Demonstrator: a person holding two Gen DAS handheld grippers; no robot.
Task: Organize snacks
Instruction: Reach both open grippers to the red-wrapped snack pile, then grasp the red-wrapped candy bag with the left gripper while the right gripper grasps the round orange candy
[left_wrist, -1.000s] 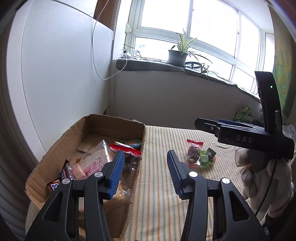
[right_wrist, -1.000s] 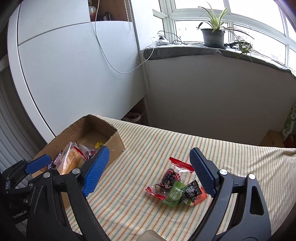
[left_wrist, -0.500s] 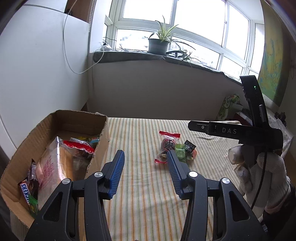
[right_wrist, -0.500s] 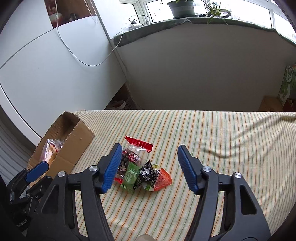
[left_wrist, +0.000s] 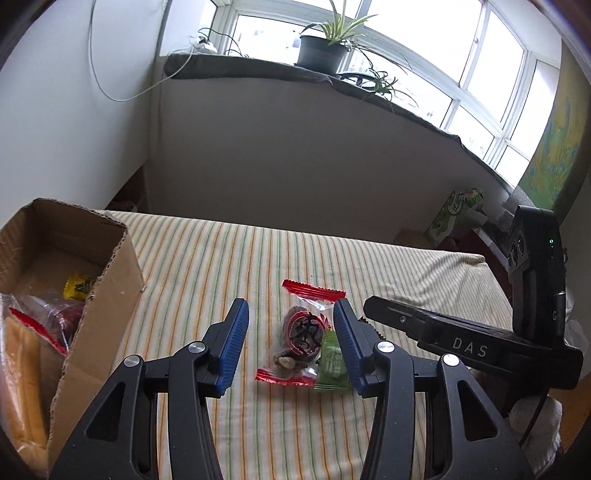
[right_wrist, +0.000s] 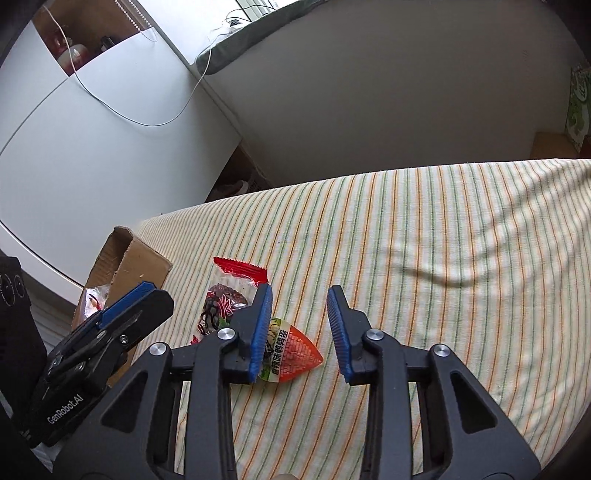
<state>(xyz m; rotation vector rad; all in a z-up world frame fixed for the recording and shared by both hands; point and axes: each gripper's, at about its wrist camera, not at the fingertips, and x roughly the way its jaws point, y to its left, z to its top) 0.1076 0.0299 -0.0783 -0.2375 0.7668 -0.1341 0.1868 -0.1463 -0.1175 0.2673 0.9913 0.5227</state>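
Observation:
A small pile of snacks lies on the striped cloth (right_wrist: 424, 258). It holds a clear packet with red ends and dark pieces (left_wrist: 301, 332), a green packet (left_wrist: 332, 363) and an orange-red triangular packet (right_wrist: 295, 350). My left gripper (left_wrist: 290, 347) is open just above the pile, and the clear packet shows between its blue pads. My right gripper (right_wrist: 299, 332) hangs over the triangular packet with its jaws closing. Its left pad is at the packet's edge and its right pad is still clear of it. A cardboard box (left_wrist: 107, 295) at the left holds bagged snacks.
The box stands at the table's left end, close to my left gripper. The far table edge drops off before a grey wall under a windowsill with a potted plant (left_wrist: 321, 51). A green carton (left_wrist: 454, 214) stands beyond the right corner. The cloth to the right lies bare.
The left gripper swung right from over the box to the snack pile. The right gripper dropped closer to the pile, rolled, and its jaws narrowed a lot.

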